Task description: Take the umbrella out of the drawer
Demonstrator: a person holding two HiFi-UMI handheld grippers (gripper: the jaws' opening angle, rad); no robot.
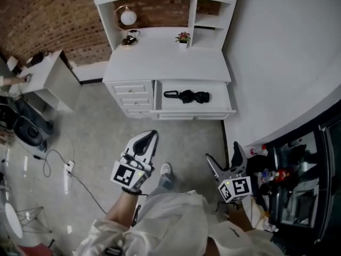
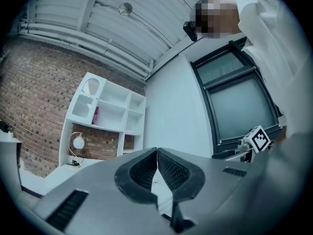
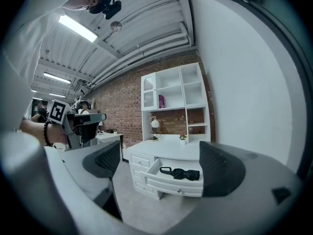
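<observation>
A folded black umbrella [image 1: 187, 96] lies in the open white drawer [image 1: 194, 111] of the desk; the right gripper view shows the umbrella [image 3: 181, 173] between that gripper's spread jaws, well ahead. My left gripper [image 1: 148, 138] is shut with nothing in it, held above the floor in front of the desk; its own view shows the left gripper [image 2: 157, 166] with pads pressed together. My right gripper [image 1: 225, 159] stands open, low and right of the drawer, far short of it.
A white desk [image 1: 166, 60] with a shelf unit holds a round lamp [image 1: 127, 19] and a small plant [image 1: 183, 37]. Closed drawers [image 1: 131, 97] sit left of the open one. A white side table [image 1: 47, 79] stands at left. Cables [image 1: 58, 167] trail on the floor; cluttered shelves [image 1: 293, 180] stand at right.
</observation>
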